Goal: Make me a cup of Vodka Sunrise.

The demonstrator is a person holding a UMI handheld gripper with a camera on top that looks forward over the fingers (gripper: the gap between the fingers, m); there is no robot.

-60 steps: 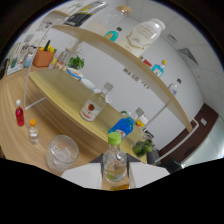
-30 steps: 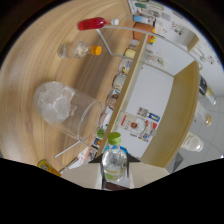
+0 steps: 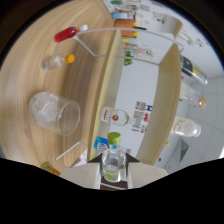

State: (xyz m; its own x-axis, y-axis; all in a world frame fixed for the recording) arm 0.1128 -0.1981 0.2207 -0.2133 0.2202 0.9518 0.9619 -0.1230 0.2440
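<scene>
Your gripper [image 3: 113, 167] is clenched on a small clear bottle [image 3: 113, 164] at bottom centre, view rolled sideways, probably tipping it to pour. The target glass [image 3: 54, 113] sits left of centre on the wooden table [image 3: 30, 65], holding ice. A red-liquid bottle [image 3: 66, 34] lies upper left.

Red bottle [image 3: 65, 34], green bottle cap [image 3: 114, 137], pale wood table [image 3: 35, 75]

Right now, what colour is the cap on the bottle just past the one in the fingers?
Green cap, gripper view.
</scene>
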